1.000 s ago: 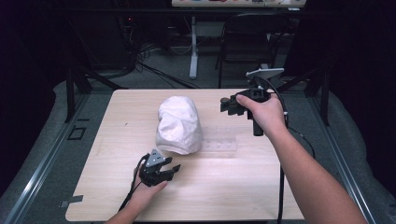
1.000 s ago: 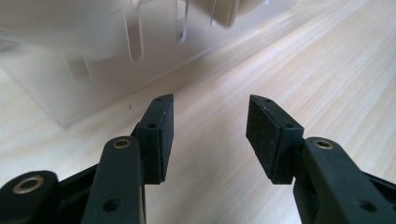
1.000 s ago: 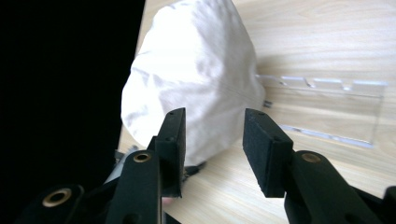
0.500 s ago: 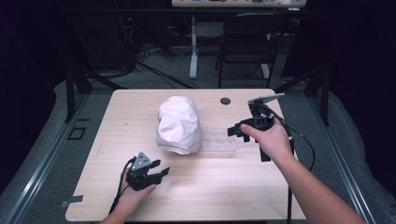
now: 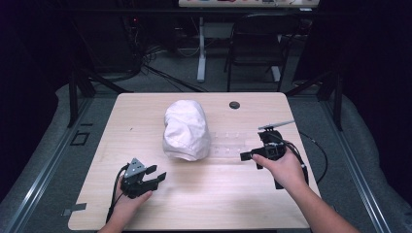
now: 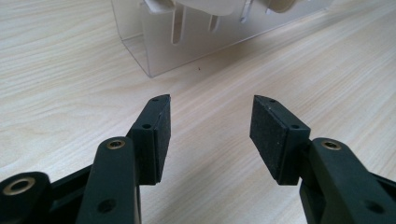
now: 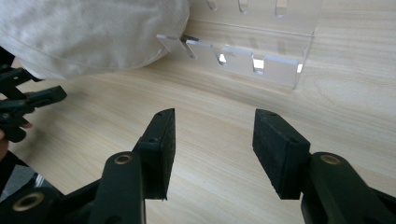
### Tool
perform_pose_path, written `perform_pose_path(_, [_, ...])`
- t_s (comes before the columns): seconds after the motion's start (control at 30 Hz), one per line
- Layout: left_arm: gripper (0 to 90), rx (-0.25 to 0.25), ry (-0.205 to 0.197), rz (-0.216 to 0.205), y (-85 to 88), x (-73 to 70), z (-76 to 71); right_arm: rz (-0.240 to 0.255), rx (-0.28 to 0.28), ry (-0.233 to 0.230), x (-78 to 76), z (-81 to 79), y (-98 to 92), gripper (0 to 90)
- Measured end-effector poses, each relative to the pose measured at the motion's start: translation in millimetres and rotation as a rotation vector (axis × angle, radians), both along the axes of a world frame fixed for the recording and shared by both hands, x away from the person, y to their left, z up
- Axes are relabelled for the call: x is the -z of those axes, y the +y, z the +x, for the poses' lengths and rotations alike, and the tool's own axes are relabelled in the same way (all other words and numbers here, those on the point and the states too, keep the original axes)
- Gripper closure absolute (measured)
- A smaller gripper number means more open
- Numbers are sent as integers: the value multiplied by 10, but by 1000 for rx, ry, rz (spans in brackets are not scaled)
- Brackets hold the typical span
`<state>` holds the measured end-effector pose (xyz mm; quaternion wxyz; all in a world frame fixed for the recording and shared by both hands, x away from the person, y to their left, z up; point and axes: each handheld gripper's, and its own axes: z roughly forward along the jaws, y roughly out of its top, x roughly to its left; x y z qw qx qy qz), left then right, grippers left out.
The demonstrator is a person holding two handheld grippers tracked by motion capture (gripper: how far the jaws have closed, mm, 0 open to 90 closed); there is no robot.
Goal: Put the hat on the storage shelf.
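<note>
A crumpled white cloth bundle sits mid-table, partly over the left end of a clear slotted acrylic rack. My left gripper rests low at the front left, short of the bundle, and points right. In the left gripper view the left gripper is open with bare wood between its pads, the rack ahead. My right gripper is right of the rack, pointing left. Its jaws have just been opening, and the right gripper holds nothing, facing the rack and the cloth.
The light wooden table has a black round grommet near its far edge. A black chair and a desk leg stand beyond the table. A cable loops off the right edge. The left gripper appears at the left of the right gripper view.
The right hand came down and toward the front, from the table's far right to beside the rack, with its jaws spreading. The left gripper slid from the cloth's near edge toward the front left.
</note>
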<state>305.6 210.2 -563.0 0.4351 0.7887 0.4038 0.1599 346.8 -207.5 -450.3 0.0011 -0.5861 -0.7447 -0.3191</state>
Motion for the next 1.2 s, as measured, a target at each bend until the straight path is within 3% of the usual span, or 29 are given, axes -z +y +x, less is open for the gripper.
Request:
perform_pose_path(0.3, [485, -9, 6, -6, -5, 13, 4, 13, 1, -37, 315, -192, -54, 499])
perform_pose_path(0.4, [485, 4, -7, -4, -39, 18, 4, 1, 9, -68, 424, -277, -91, 499])
perform_pose_path(0.5, [485, 15, -12, 21, -63, 23, -2, -49, 15, -134, 543, -370, -157, 497])
perform_pose_path(0.6, [485, 18, -11, 21, -69, 28, -3, -19, 46, -167, 645, -424, -238, 494])
perform_pose_path(0.67, [485, 16, -10, 23, -68, 30, -1, 39, 72, -166, 741, -451, -309, 493])
perform_pose_path(0.73, [484, 14, -10, 24, -66, 30, 3, 58, 110, -157, 826, -480, -361, 500])
perform_pose_path(0.83, [485, 13, -10, 26, -60, 26, 8, -17, 126, -219, 914, -534, -397, 501])
perform_pose_path(1.2, [478, 13, -17, 17, -60, 18, 16, -59, 196, -399, 1141, -786, -493, 437])
